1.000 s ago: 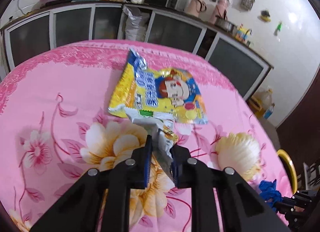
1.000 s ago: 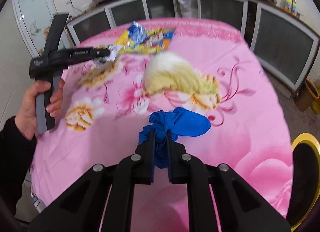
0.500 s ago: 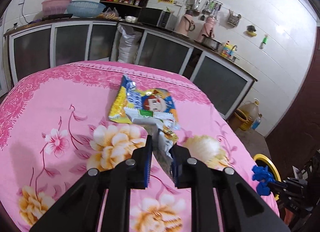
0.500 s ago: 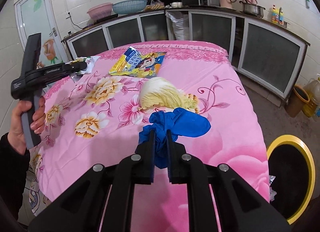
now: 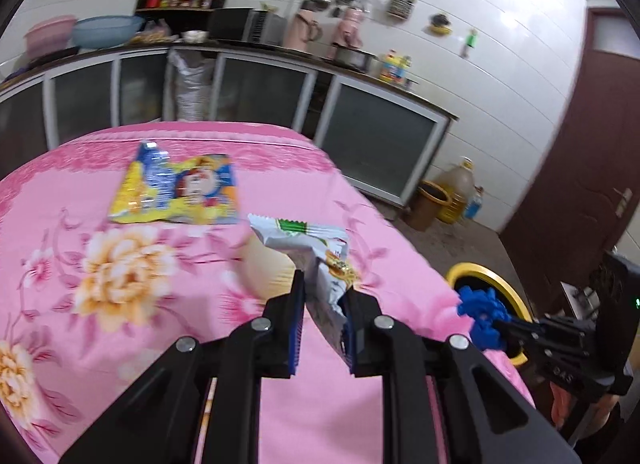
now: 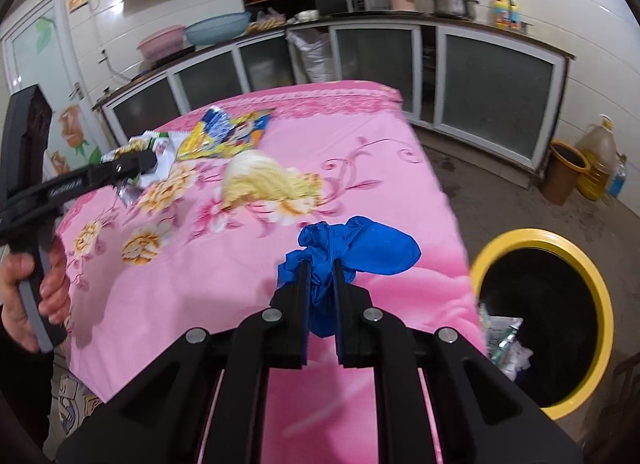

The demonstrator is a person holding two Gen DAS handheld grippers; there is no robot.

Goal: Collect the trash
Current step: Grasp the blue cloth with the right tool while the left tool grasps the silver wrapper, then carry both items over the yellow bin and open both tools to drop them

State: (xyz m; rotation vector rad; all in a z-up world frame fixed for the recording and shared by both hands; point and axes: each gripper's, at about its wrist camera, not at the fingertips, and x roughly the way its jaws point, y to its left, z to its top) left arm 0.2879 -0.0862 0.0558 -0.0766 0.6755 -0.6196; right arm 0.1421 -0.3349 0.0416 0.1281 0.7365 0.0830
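Observation:
My left gripper [image 5: 324, 292] is shut on a white and green snack wrapper [image 5: 316, 248], held above the pink flowered table [image 5: 120, 304]; the gripper also shows in the right wrist view [image 6: 136, 168]. My right gripper [image 6: 320, 268] is shut on a crumpled blue glove [image 6: 368, 252], held near the table's right edge; the glove also shows in the left wrist view [image 5: 480, 316]. A yellow and blue snack bag [image 5: 176, 188] lies flat at the far side of the table. A yellow-rimmed black trash bin [image 6: 552, 304] stands on the floor to the right of the table, with some wrappers inside.
Kitchen cabinets [image 6: 480, 72] run along the back wall. A brown bucket [image 6: 564, 172] and an oil jug [image 6: 600, 160] stand on the floor at the right. A dark red door [image 5: 580, 168] is at the right.
Both grippers have lifted away from the table and swung right with their loads. The trash bin has come further into view of both cameras.

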